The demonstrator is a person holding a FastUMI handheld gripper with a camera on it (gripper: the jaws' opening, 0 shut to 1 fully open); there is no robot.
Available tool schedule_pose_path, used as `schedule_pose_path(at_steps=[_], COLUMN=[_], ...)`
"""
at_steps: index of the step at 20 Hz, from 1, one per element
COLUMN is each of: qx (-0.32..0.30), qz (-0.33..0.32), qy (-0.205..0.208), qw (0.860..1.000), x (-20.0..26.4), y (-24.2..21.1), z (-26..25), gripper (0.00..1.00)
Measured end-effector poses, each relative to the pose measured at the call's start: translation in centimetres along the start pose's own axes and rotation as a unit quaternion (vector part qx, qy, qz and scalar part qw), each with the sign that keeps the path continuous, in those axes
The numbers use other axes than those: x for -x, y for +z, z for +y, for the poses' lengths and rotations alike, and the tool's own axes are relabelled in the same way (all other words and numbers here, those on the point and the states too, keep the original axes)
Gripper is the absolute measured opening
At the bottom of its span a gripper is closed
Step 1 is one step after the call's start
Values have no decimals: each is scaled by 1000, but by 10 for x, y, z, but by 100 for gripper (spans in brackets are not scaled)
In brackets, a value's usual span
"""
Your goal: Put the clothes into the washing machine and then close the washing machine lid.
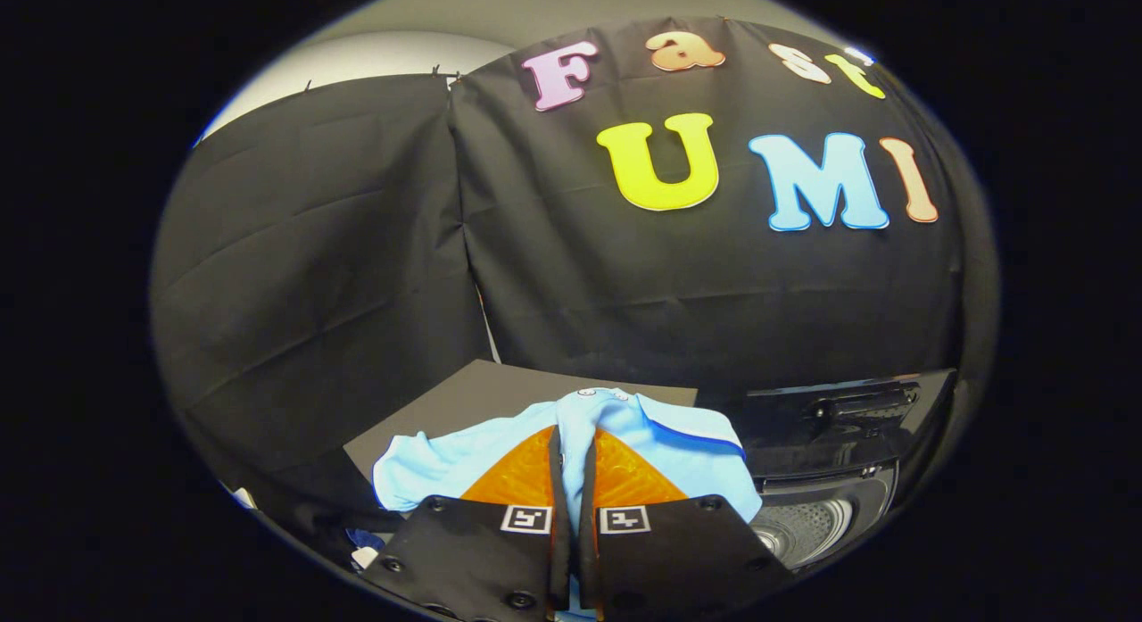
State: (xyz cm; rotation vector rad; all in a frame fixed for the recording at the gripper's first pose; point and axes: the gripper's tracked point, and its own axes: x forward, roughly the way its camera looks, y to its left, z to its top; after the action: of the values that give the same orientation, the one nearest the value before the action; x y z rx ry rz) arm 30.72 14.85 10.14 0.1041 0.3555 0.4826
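A: Which step are we on?

B: Carrying, I'd judge. The gripper (571, 466) has its fingers drawn nearly together on a fold of the light blue garment (665, 439); a strip of cloth runs up between them, so it is clamped on the clothing.

A: And the rest of the garment?

B: It spreads to either side of the fingers and just beyond their tips, seemingly lifted over the dark board (446, 408) that lies ahead.

A: Where is the washing machine?

B: To the right of the fingers and lower. Its drum (803, 528) is open and its lid (848, 421) stands raised behind the opening.

A: So the next move?

B: Swing right and down until the cloth hangs over the drum, then part the fingers. The lid comes afterwards.

A: How is the tool held?

B: Roughly level, pointing towards the booth's wall (624, 292).
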Motion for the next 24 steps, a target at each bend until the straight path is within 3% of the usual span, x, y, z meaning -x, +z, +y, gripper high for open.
schedule_pose_path(at_steps=[24], qx=[-40], qz=[-40], qy=[-148], qw=[987], x=[79], y=[7], z=[-182], gripper=[5])
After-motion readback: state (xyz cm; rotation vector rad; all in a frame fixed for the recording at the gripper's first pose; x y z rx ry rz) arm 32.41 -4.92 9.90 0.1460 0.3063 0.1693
